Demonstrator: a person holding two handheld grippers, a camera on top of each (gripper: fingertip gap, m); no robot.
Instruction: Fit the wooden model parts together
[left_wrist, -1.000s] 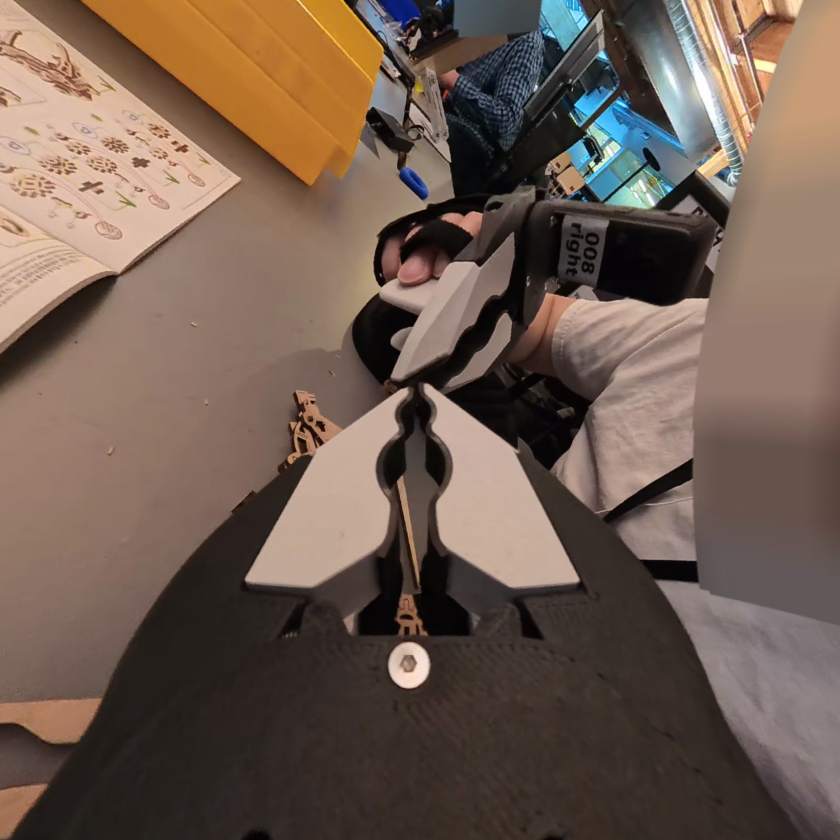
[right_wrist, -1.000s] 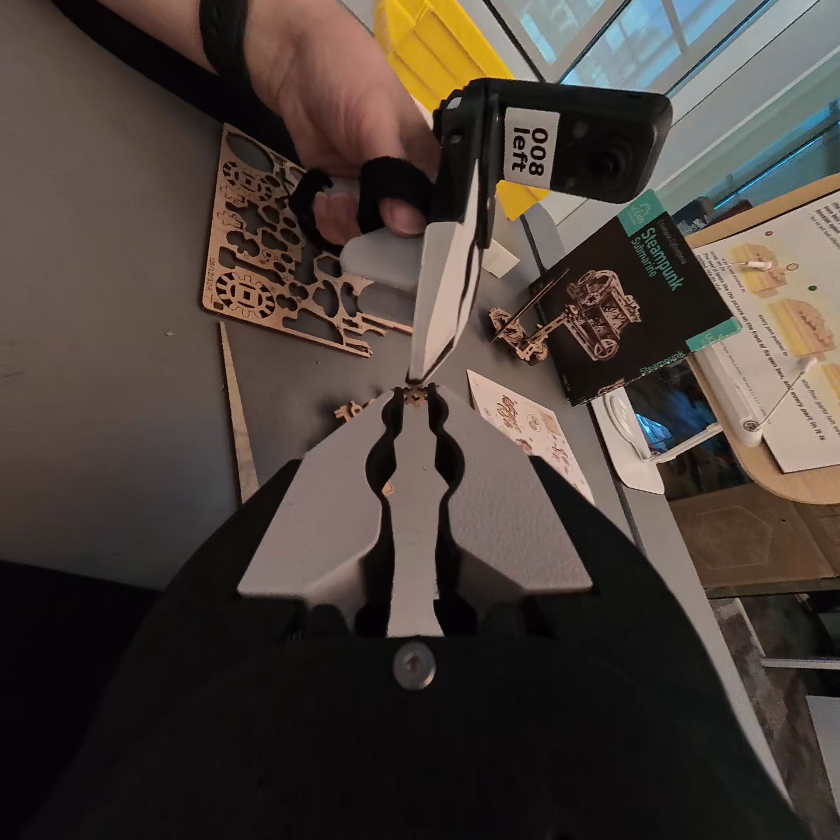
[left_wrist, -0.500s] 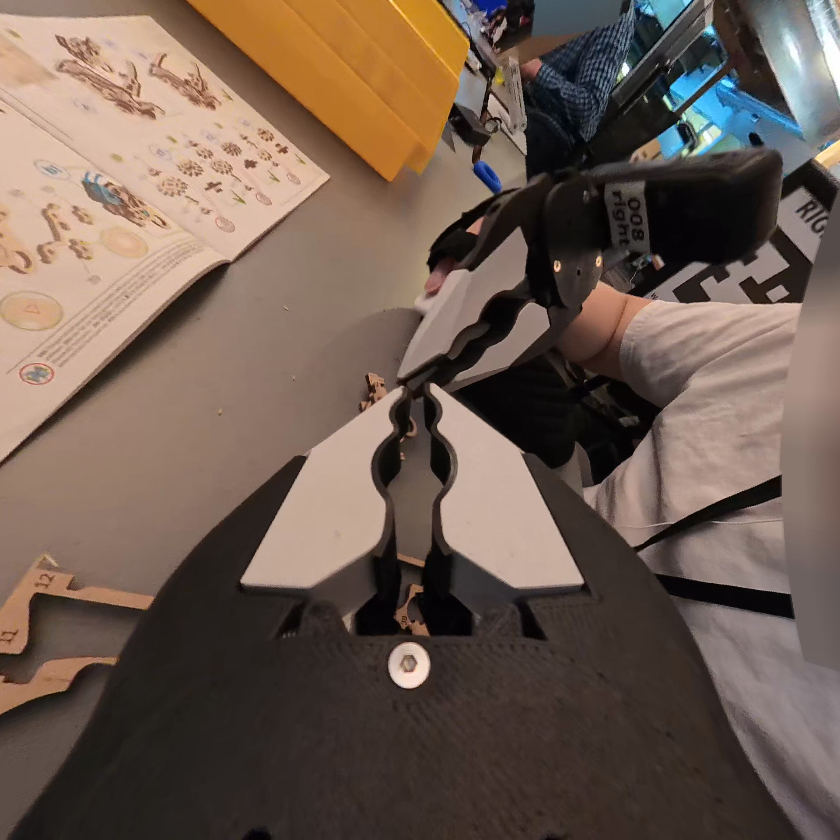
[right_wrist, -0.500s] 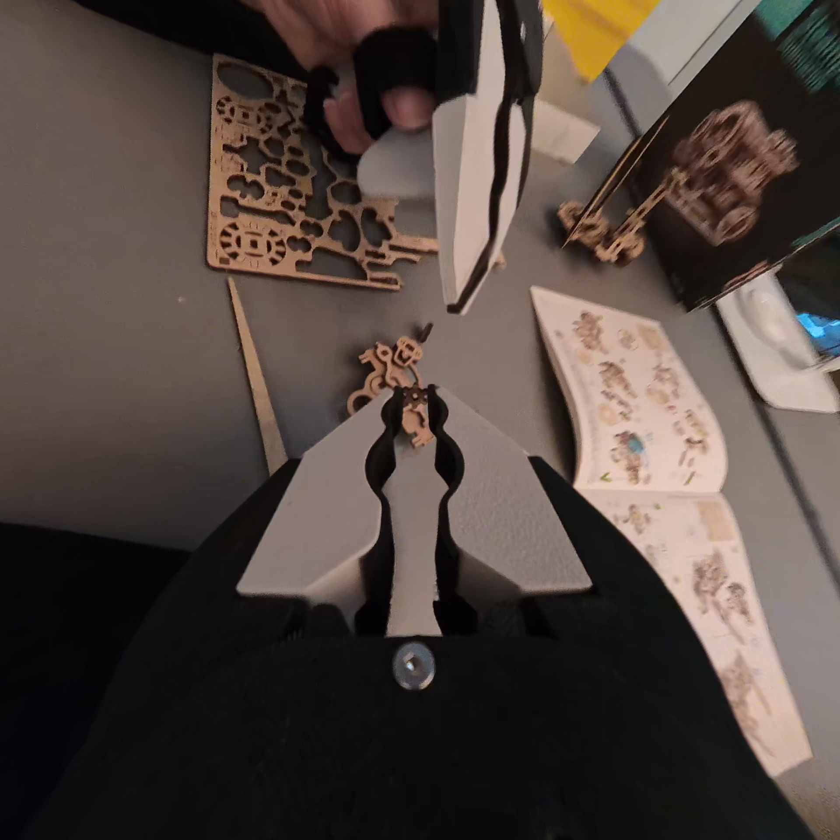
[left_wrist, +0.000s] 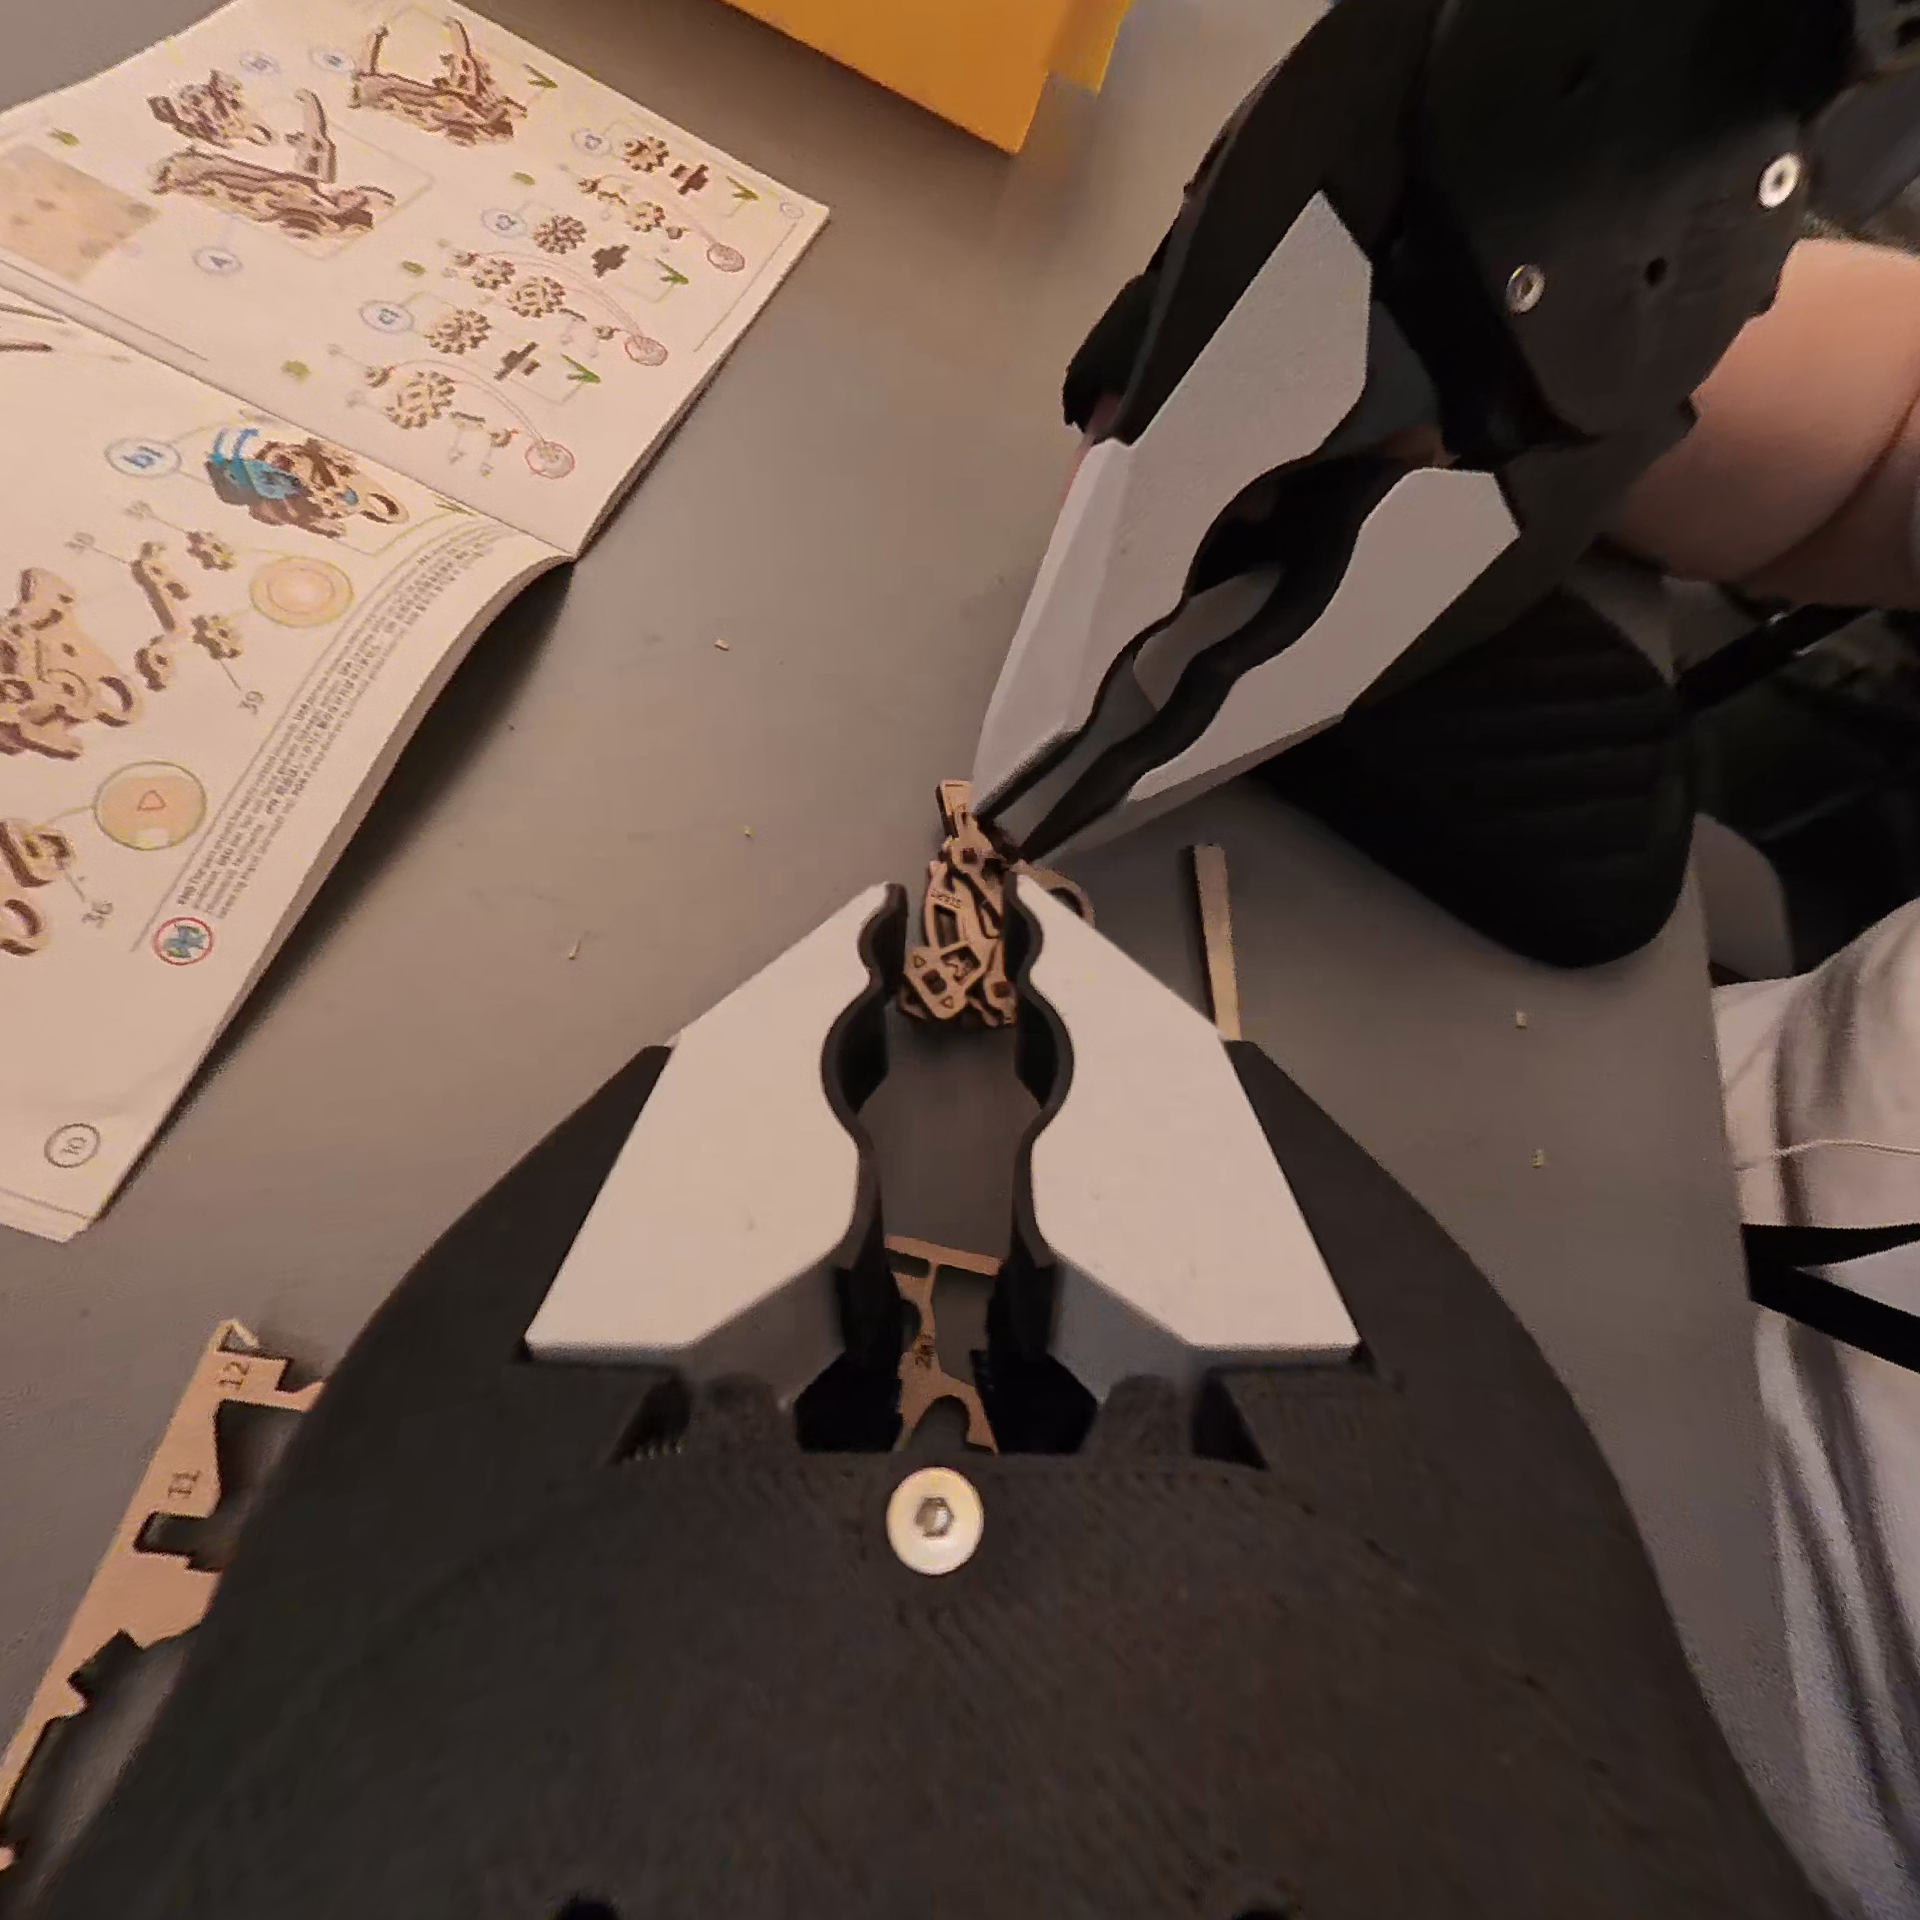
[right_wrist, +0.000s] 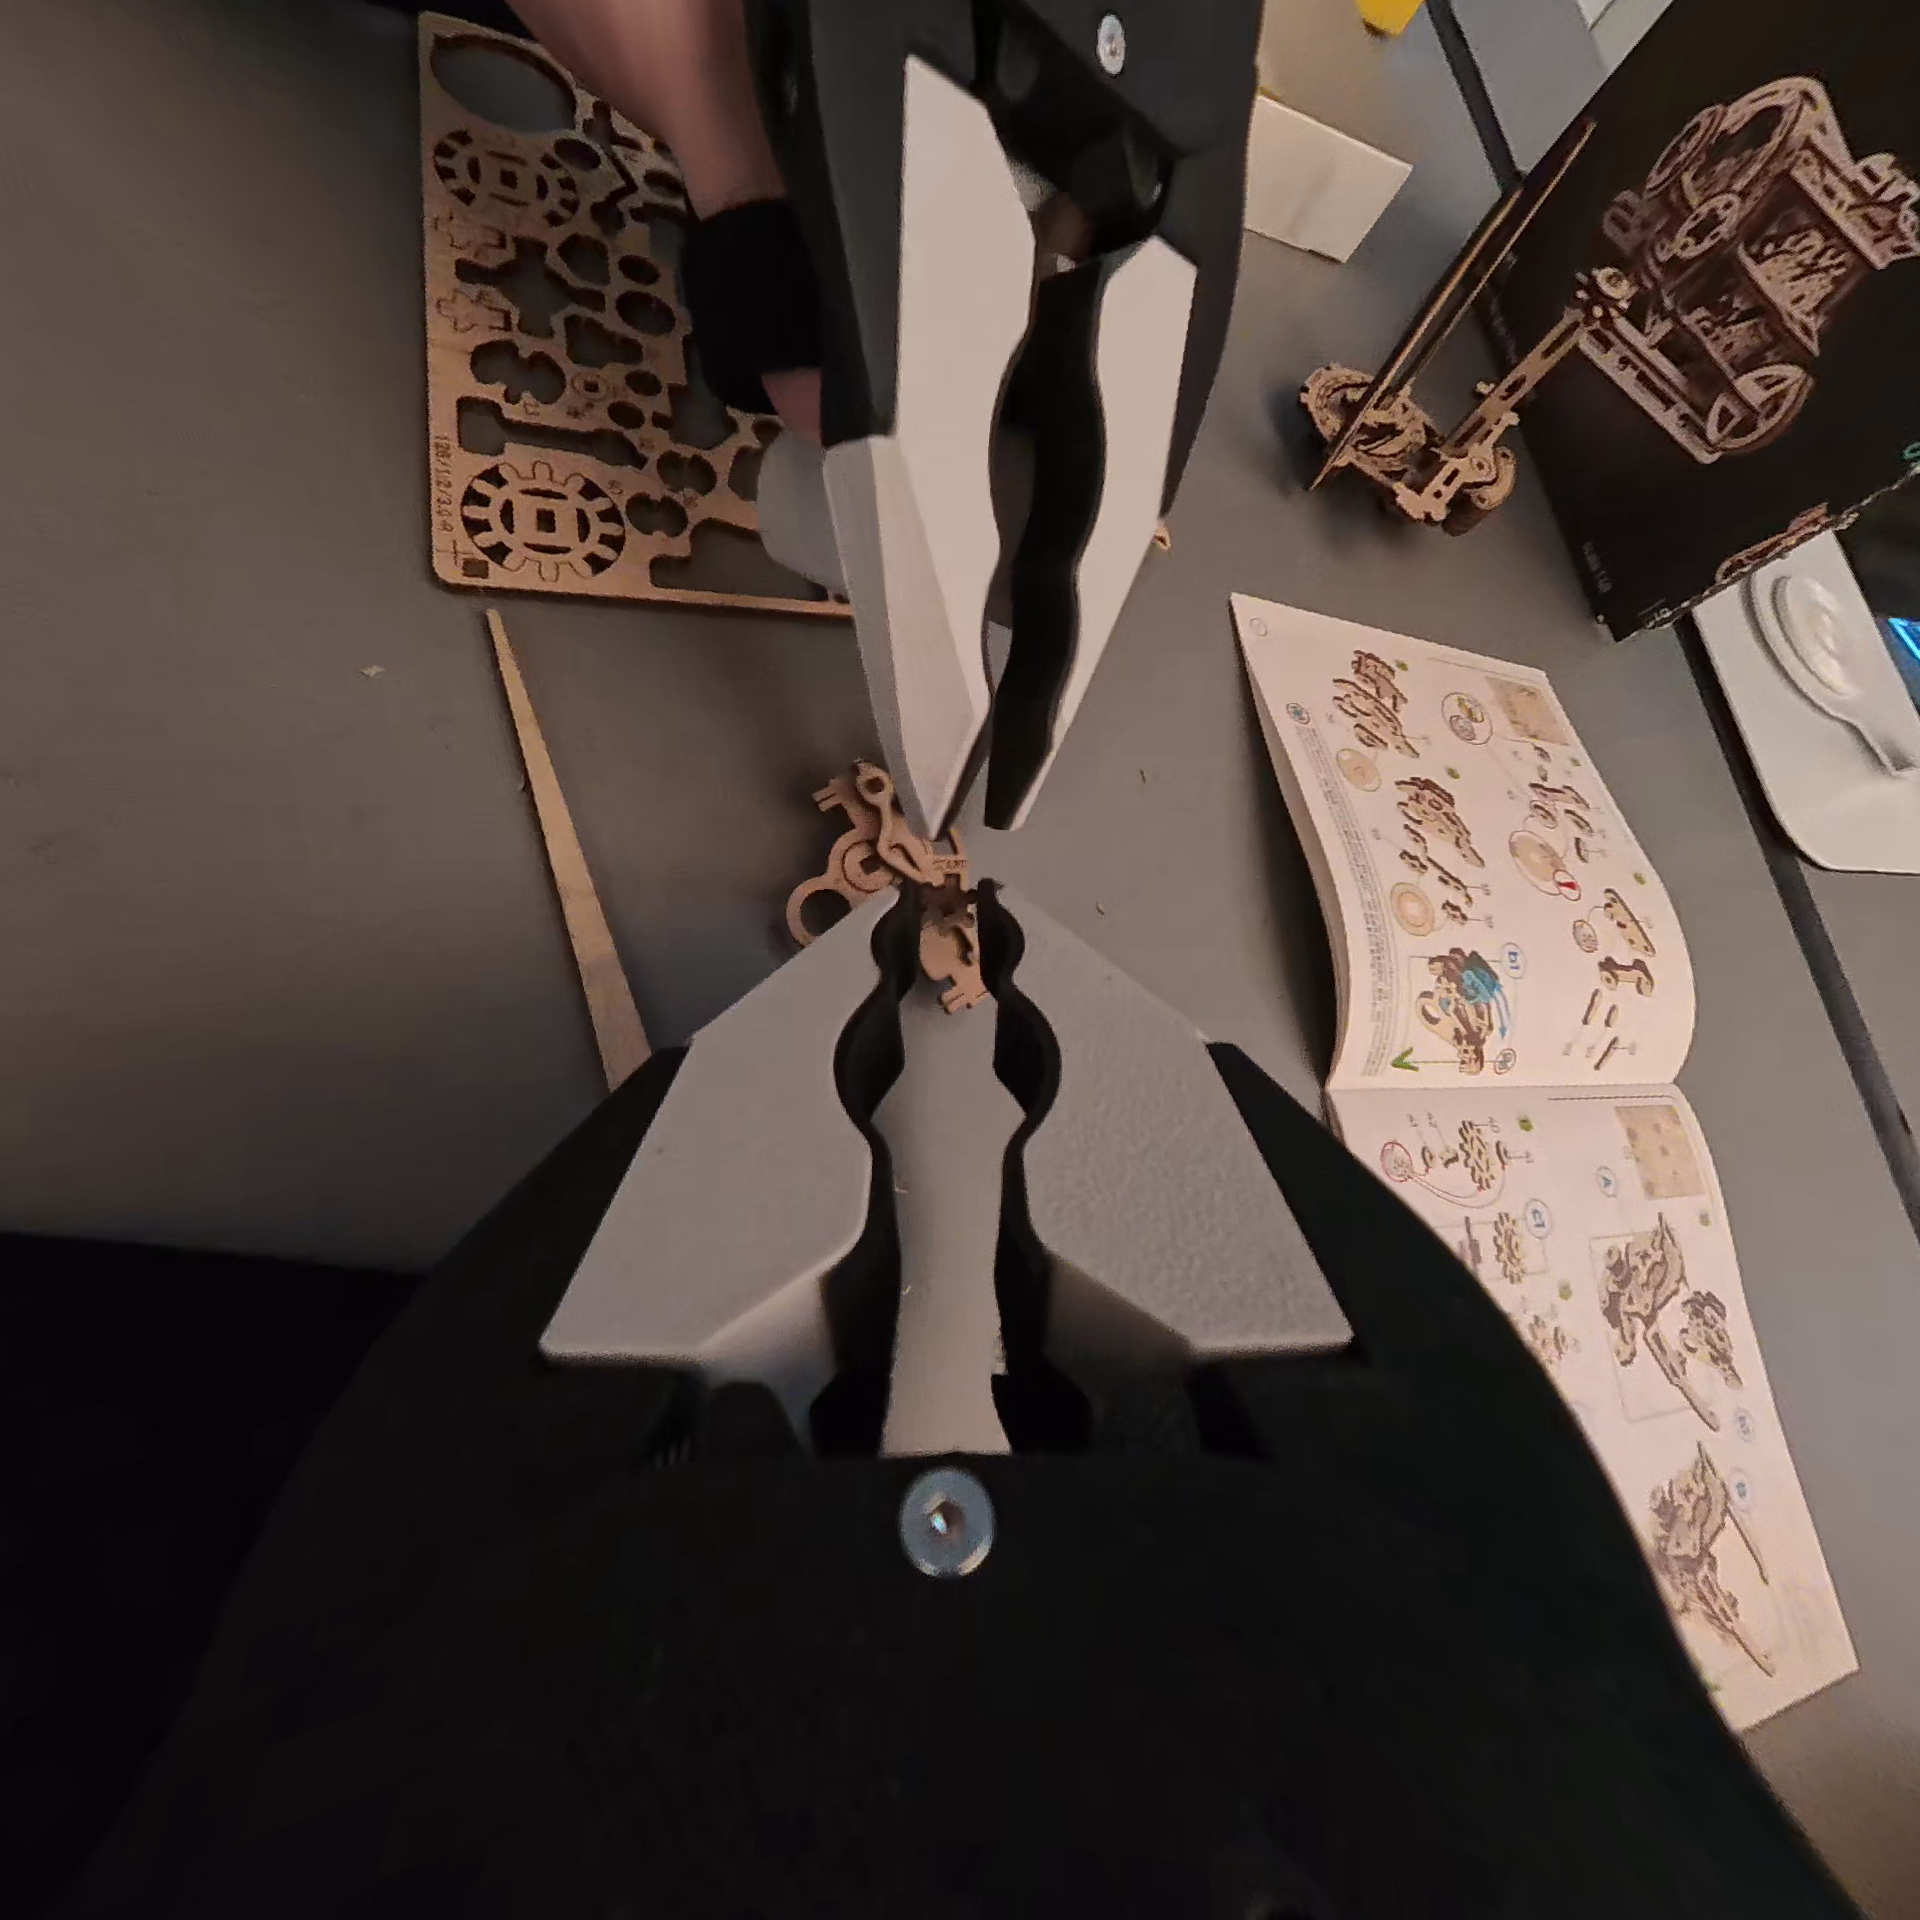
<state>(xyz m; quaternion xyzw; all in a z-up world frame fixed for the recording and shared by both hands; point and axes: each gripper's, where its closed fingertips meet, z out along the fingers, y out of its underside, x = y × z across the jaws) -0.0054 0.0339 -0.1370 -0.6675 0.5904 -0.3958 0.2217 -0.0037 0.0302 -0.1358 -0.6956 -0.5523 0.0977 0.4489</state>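
Your right gripper (right_wrist: 940, 894) pinches a thin, brittle wooden piece (right_wrist: 951, 951) — the left gripper (left_wrist: 951, 894), jaws slightly parted around the wooden subassembly (left_wrist: 961, 961); grip edges.

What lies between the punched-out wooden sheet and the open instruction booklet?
In the right wrist view, the left tool reaches down there, its tips beside a small wooden sub-assembly; the right tool pinches a small wooden part close by.

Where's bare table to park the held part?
Free: the grey table left of the wooden strip, below the punched-out sheet. Also the gap between instruction booklet and the hand-held grippers. Crowded: centre, where the loose wooden piece lies at the tips.
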